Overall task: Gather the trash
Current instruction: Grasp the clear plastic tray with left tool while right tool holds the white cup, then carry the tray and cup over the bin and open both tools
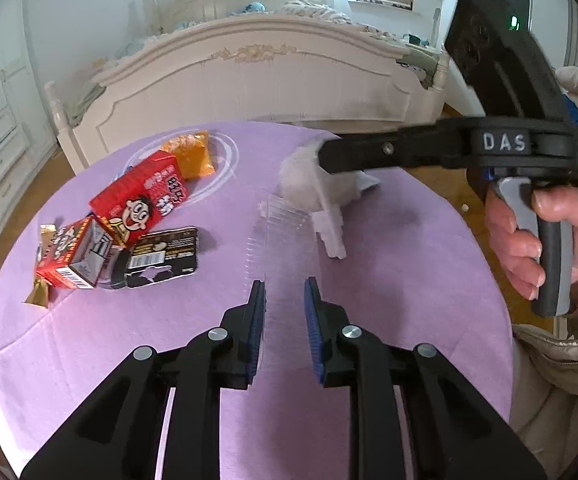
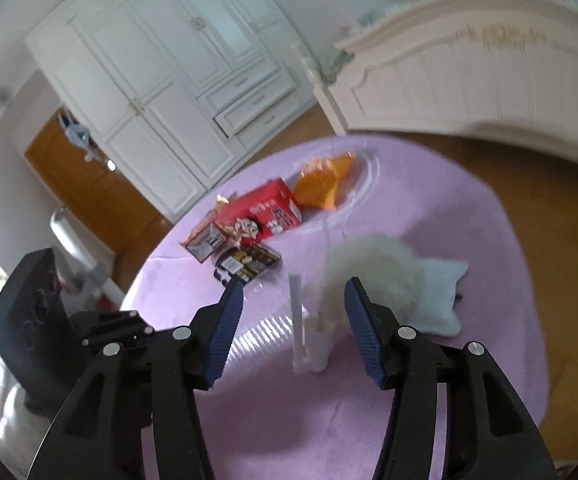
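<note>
Left gripper (image 1: 285, 292) jaws narrow, clear plastic tray (image 1: 277, 236) edge between, grip unclear. Right gripper (image 2: 293, 296) half open, nothing held; white tube (image 2: 299, 320) beneath, long axis pointing away, fluffy wad (image 2: 373, 264) beyond. Red cartons (image 1: 141, 200), orange packet (image 1: 191, 152) left on purple table (image 1: 409, 280).

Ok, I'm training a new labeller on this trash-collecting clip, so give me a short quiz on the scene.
1. True or false: the orange packet lies on the floor.
2. What colour is the tablecloth? A green, B purple, C white.
3. How many red cartons are on the table?

Key: 1 false, it lies on the table. 2 B. 3 two.
</note>
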### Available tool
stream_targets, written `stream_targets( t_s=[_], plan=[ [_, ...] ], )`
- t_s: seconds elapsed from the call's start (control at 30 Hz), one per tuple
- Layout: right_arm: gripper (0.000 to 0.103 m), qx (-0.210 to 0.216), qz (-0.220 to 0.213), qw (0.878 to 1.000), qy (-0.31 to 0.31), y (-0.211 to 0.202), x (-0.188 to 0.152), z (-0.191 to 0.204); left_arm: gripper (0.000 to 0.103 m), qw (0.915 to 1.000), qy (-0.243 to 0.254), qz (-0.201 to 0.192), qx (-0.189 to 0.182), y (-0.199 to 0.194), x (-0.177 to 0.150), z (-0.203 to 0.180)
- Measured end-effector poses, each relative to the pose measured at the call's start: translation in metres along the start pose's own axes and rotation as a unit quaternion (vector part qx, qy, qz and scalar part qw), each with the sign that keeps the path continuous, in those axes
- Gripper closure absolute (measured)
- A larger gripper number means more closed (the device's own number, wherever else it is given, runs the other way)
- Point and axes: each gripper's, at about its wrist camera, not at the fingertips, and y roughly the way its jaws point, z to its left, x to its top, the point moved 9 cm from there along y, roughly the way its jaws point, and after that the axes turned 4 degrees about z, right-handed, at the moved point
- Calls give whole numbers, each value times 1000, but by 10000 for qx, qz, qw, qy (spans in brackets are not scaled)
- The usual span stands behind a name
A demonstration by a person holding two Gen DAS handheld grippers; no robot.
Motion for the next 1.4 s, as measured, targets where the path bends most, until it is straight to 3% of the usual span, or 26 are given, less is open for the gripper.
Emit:
stream_targets(
  t_s=[0.1,0.23,0.33,0.47,0.7,0.83,0.9,0.97,1.2,1.4],
  plan=[
    [49,6,166,9995,-250,6,-2,8,67,9995,-1,290,160,14,-4,-1],
    [49,-158,478,9984,-253,23,-16,2,69,9981,-367,504,-5,35,-12,3],
    [51,-11,550,9985,-1,32,-19,-6,76,9967,-749,294,-135,30,-13,12],
    [62,67,681,9977,-5,44,-20,-6,81,9951,-983,104,8,15,-20,21],
    [62,-508,1055,9912,-609,71,-31,6,81,9902,-1373,-70,230,-16,-48,38],
    [63,-544,1156,9883,-835,78,-38,20,81,9842,-1733,-304,201,-39,-58,49],
    [76,-599,1164,9872,-907,81,-37,23,81,9816,-1853,-406,223,-48,-63,51],
    [80,-647,1138,9871,-921,83,-35,27,81,9785,-1984,-518,215,-55,-68,53],
    [80,-326,851,9899,-1087,68,-22,69,81,9678,-2350,-867,249,-76,-82,76],
    [80,534,930,9873,-1168,65,-16,135,81,9521,-2765,-1218,471,-105,-104,115]
  ],
)
